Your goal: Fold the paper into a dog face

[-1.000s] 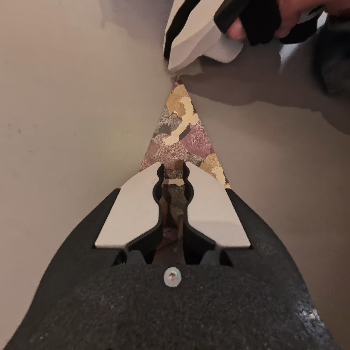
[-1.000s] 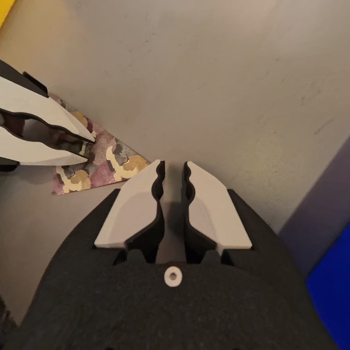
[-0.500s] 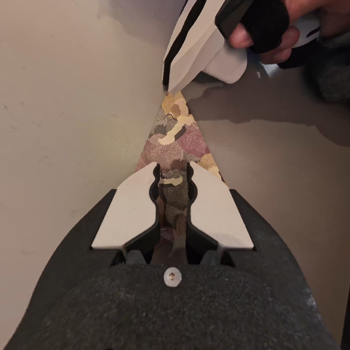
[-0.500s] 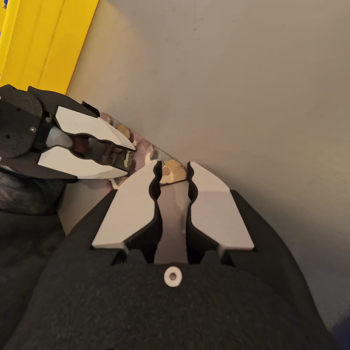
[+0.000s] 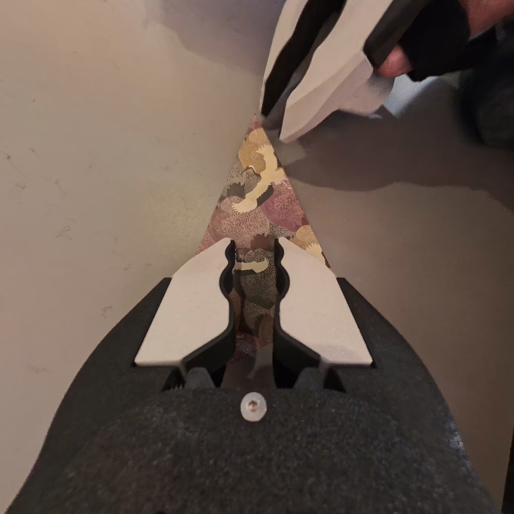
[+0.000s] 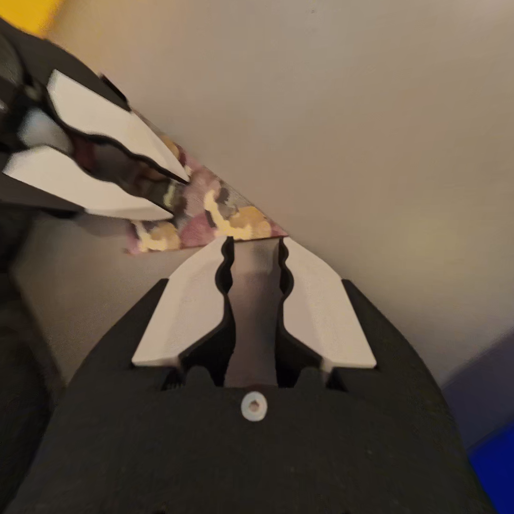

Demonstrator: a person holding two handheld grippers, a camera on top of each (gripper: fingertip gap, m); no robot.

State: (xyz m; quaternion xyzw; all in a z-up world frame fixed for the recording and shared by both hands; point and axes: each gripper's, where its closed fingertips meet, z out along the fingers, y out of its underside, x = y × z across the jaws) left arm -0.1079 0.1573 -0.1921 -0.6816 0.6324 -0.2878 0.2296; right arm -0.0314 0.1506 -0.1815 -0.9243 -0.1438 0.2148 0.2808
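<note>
The patterned paper [image 5: 258, 200], purple and gold, lies flat on the beige table as a folded triangle. My left gripper [image 5: 253, 242] is open and sits low over the wide part of the paper, which shows between its jaws. My right gripper [image 5: 275, 126] is open at the triangle's far tip, with its fingertips down at the tip's edge. In the right wrist view, the right gripper [image 6: 254, 239] has its tips just short of the paper's [image 6: 222, 219] pointed corner. The left gripper [image 6: 179, 197] is on the paper to the left.
A gloved hand [image 5: 434, 41] holds the right gripper at the top right. A yellow object [image 6: 22, 16] lies at the table's far left edge. A blue and purple surface [image 6: 495, 375] borders the table on the right. Bare beige table [image 5: 97, 167] lies around the paper. The left gripper's tips are roughly 8 cm from the right gripper's.
Both grippers' jaws have opened a little wider. The right gripper has swung and closed in on the paper's tip. The left gripper has stayed over the paper.
</note>
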